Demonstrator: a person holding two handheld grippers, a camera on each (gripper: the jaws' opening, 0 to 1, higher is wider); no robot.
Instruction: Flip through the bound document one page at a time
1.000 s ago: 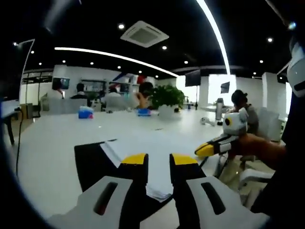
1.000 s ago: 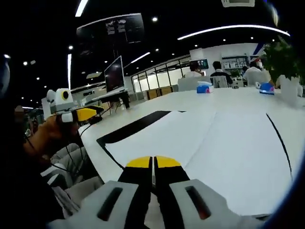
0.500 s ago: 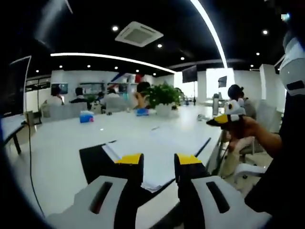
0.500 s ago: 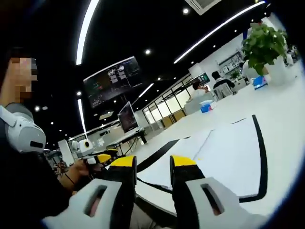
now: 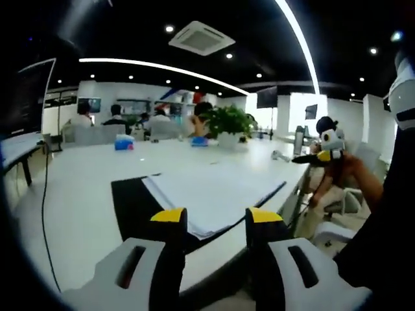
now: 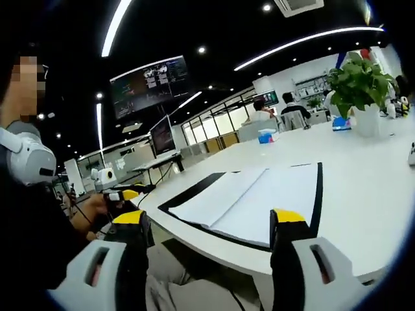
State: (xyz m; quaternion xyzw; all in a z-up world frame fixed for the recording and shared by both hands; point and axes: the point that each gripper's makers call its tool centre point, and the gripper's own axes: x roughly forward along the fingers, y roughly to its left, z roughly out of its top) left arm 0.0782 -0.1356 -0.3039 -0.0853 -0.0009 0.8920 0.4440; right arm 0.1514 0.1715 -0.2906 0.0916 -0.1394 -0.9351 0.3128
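Ahead of both sets of fingers, the bound document (image 6: 256, 197) lies open on the white counter (image 6: 363, 188), near its edge. The right gripper (image 6: 209, 220) gapes wide, holding nothing; the left gripper (image 5: 211, 219) is moderately open, empty too. Beyond the pages stand a potted plant (image 5: 227, 124) and what seems a blue tissue box (image 5: 124, 142).

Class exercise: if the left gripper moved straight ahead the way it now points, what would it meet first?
Probably the near edge of the open bound document lying on the white table. The open left gripper points straight at it, though depth is hard to judge.
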